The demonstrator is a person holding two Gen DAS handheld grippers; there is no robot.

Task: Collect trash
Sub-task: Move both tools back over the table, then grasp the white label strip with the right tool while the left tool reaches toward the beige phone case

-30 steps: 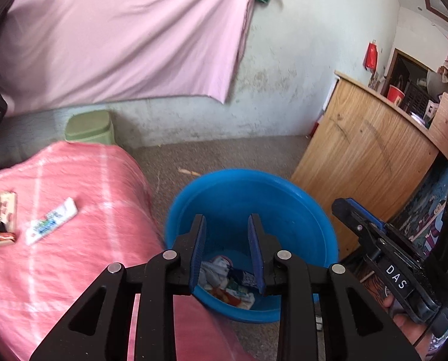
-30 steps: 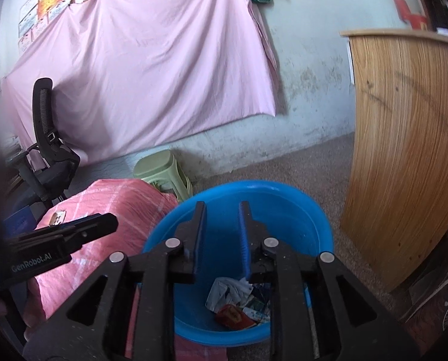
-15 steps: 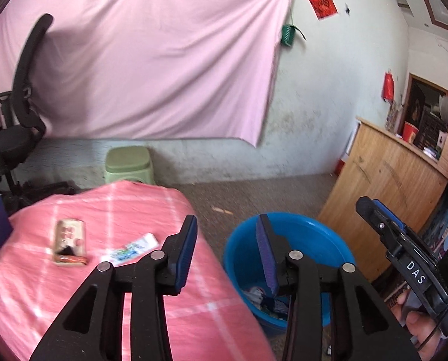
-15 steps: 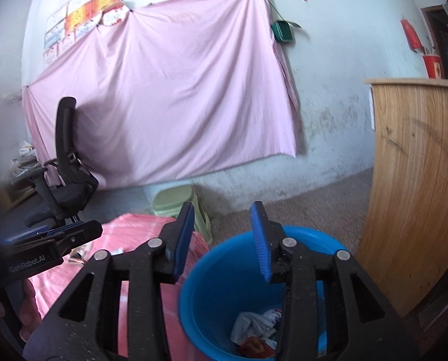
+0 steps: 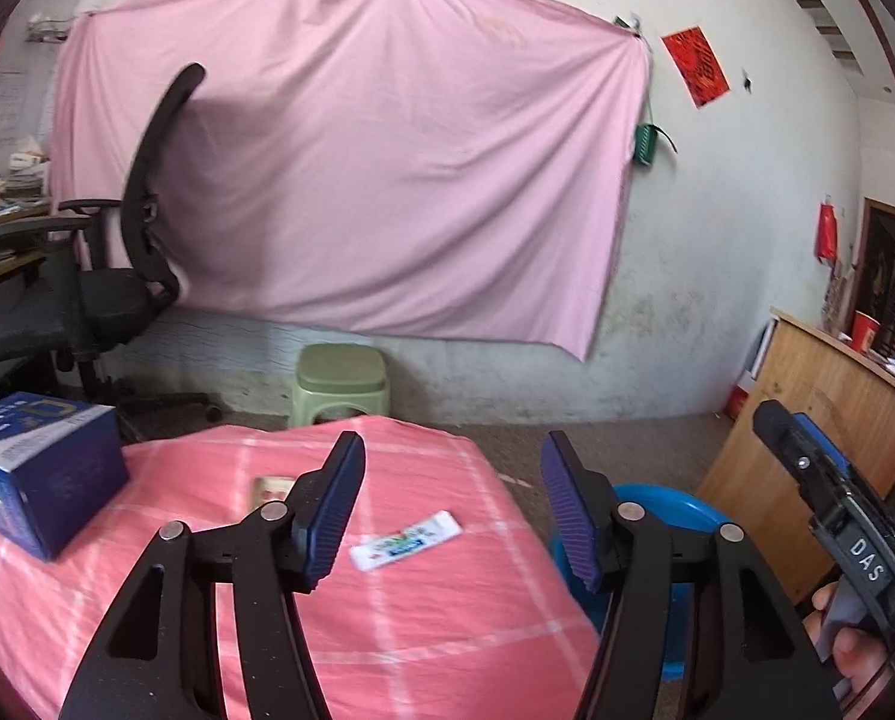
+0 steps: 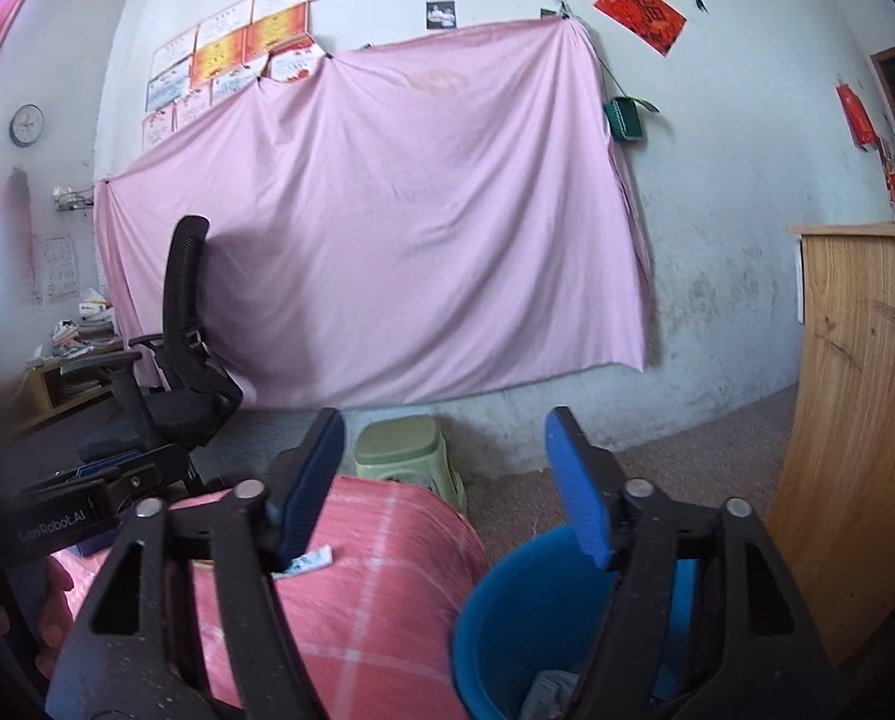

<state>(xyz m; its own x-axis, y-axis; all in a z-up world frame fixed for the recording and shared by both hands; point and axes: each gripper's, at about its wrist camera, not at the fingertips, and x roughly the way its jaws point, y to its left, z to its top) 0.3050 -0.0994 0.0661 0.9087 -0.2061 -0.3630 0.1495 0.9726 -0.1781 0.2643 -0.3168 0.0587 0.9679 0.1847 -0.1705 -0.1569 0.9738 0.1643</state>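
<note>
Two grippers hang over the scene and both have their fingers spread wide with nothing between them. Our left gripper (image 5: 452, 501) hovers above the pink checked desk (image 5: 447, 612), where a white wrapper (image 5: 405, 547) lies flat between its fingers, and a second small packet (image 5: 270, 489) peeks out behind the left finger. We see a blue box (image 5: 39, 468) sitting at the desk's far left. Our right gripper (image 6: 444, 483) floats beside the desk edge, above the blue basin (image 6: 525, 618) on the floor, with crumpled trash (image 6: 546, 693) in its bottom.
</note>
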